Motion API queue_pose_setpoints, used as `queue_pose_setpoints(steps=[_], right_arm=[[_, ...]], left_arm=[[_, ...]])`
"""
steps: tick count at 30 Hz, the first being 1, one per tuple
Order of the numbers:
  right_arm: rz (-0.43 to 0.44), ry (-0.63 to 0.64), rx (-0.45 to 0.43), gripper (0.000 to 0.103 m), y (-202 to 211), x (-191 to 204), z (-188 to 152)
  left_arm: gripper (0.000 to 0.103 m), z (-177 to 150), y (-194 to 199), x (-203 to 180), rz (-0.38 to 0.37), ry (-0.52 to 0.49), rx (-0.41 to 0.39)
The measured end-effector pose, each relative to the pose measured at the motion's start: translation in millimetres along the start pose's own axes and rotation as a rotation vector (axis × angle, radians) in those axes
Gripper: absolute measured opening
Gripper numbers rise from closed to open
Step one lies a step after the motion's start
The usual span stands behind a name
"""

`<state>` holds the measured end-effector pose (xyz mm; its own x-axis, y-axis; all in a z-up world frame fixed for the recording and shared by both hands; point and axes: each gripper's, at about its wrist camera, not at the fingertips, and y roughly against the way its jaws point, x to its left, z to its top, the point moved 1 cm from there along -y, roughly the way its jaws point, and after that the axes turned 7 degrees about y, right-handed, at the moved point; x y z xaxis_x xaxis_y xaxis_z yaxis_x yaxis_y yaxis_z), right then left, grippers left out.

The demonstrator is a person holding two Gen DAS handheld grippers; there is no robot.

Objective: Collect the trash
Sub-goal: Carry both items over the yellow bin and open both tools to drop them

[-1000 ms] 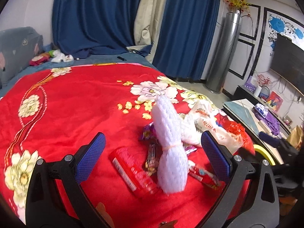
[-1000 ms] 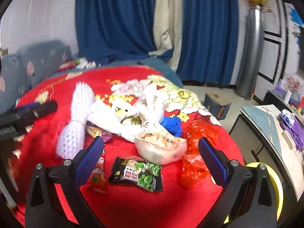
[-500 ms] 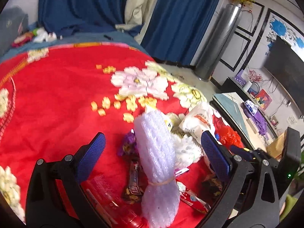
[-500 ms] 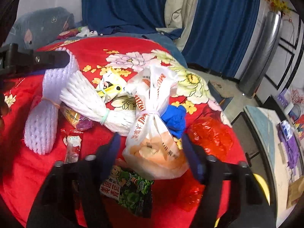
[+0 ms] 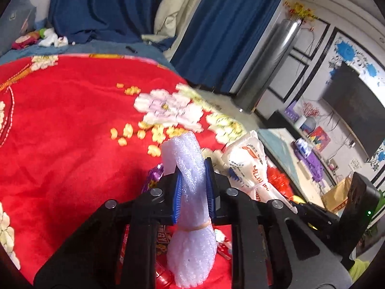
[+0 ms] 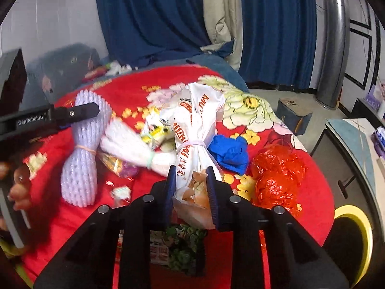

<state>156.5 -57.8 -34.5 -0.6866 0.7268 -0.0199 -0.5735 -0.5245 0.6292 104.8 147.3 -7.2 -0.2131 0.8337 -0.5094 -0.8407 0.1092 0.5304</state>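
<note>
Red floral blanket (image 5: 60,120), blue curtains (image 6: 149,16), dark television (image 5: 356,110)

Your open room's the bare red blanket (image 5: 60,125) to the left & far side. On the right the trash is packed tight: foam roll (image 6: 81,159), tied white bag (image 6: 195,142), blue wad (image 6: 229,153), red plastic (image 6: 276,171) block passage.

There are three foam net bundles: two in the right wrist view (image 6: 80,159) (image 6: 131,145), one in the left (image 5: 192,216). At centre is one tied white bag (image 6: 195,149). To its right lie one blue glove (image 6: 229,153) and two red bags (image 6: 280,161) (image 6: 274,190).
</note>
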Motion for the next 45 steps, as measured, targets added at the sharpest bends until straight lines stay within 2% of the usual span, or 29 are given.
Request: queue_pose_setpoints(steps=[9,17,22,30,45], right_arm=[[-0.005,-0.079,-0.142,0.019,42.0,-17.0,10.6],[-0.077,-0.146,-0.204,0.018,81.8,-51.1,6.6],[-0.128,-0.19,-0.216,0.018,106.4,-76.0,-7.6],[-0.207,-0.27,-0.205,0.018,139.7,-118.9,-46.5],[-0.352,-0.414,-0.134,0.018,174.3,-181.3,-133.1]], left_arm=[[0.011,14.6,35.7,-34.1,-0.058,-0.072,-0.111],[0.011,15.8,37.6,-86.9,-0.143,-0.147,-0.125],[0.011,11.7,26.7,-132.0,-0.222,-0.186,-0.114],[0.011,-8.2,1.2,-193.5,-0.3,-0.254,-0.082],[0.011,-77.0,-50.3,-269.5,-0.367,-0.351,0.045]])
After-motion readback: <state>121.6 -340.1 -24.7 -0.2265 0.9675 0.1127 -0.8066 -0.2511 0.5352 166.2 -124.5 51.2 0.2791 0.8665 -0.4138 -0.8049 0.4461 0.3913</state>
